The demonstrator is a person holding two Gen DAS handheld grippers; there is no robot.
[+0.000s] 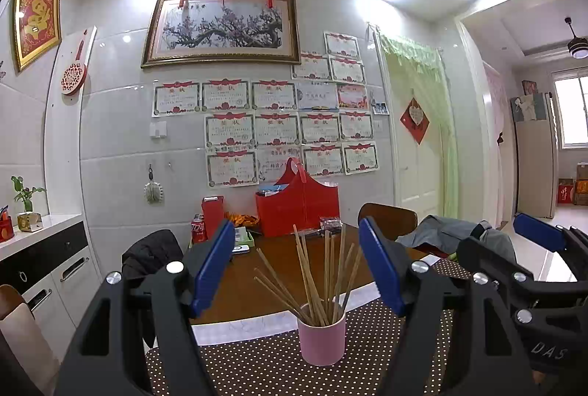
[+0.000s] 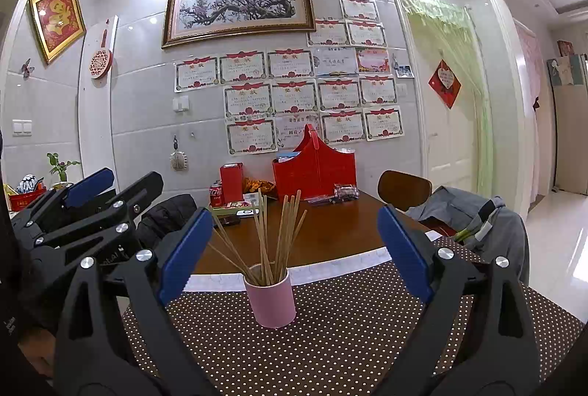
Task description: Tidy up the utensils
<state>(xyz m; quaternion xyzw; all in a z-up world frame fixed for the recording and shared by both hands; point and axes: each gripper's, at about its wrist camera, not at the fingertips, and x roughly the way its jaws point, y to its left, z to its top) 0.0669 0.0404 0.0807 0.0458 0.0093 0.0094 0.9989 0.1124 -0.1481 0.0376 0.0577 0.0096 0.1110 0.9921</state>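
Grippers level, side by side, empty

Left gripper (image 1: 297, 267): fingers (image 1: 213, 271) spread wide, touching nothing. Right gripper (image 2: 296, 249): same, apart and empty. Pink cup (image 2: 270, 296) at 12 o'clock, upright on dotted mat (image 2: 330, 341) over tabletop (image 2: 330, 230); chopsticks (image 2: 272, 238) fanned inside.

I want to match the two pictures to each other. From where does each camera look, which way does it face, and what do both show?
Left wrist: sits on the left gripper, faces forward over the table at the pink cup of chopsticks; its own open blue fingers show, and the right gripper at the right edge.
Right wrist: sits on the right gripper, faces the same cup; its own open fingers show, and the left gripper at the left.
Shared: cup, chopsticks, dotted mat, red basket, wall certificates.
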